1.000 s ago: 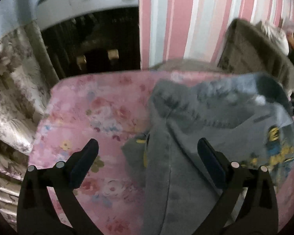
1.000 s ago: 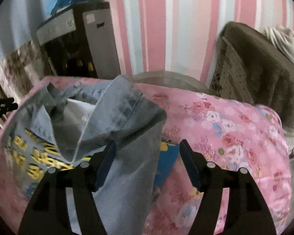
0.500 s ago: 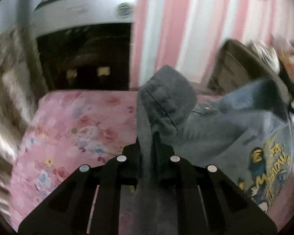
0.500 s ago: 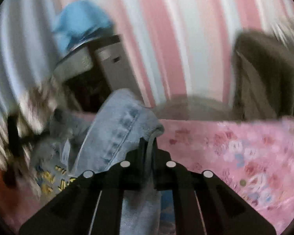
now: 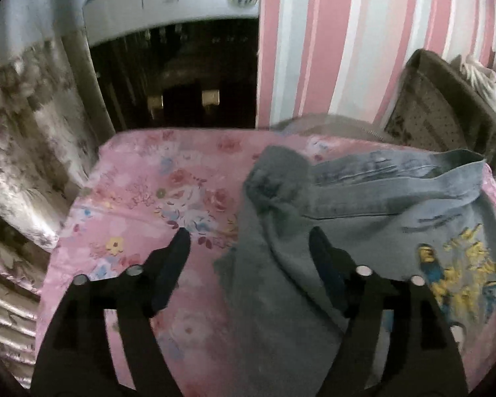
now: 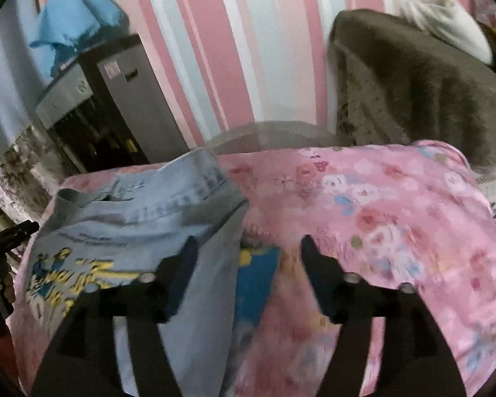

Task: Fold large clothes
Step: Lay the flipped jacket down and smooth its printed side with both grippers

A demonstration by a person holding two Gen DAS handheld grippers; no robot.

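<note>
Denim garment (image 5: 363,205) lies spread on a pink floral bed cover (image 5: 155,198). In the left wrist view it fills the field from 12 round to 5 o'clock of centre; in the right wrist view, denim (image 6: 155,211) sits from 9 to 7 o'clock. Yellow and blue cartoon print (image 5: 459,274) faces up on the body panel. One sleeve is folded in over the body on each side, with the collar band toward the wall.

Left gripper (image 5: 248,248): fingers apart, jaws have just been opening. Folded sleeve lies under and between them, but neither pad presses it. Right finger (image 5: 324,264) is over denim, left finger over bare cover.

Right gripper (image 6: 246,254): fingers apart, also just opened. Left finger (image 6: 182,271) is over the sleeve edge, right finger over the pink cover; a blue patch of print (image 6: 258,278) shows in the gap. No grip.

Surroundings: pink-and-white striped wall (image 6: 215,49) at 12 o'clock. Dark cabinet with grey top (image 5: 175,49) at 11 o'clock. Brown blanket (image 6: 413,82) at 1–2 o'clock. Blue cloth (image 6: 76,23) on the cabinet. Floral curtain (image 5: 26,132) at 9 o'clock in the left view.
</note>
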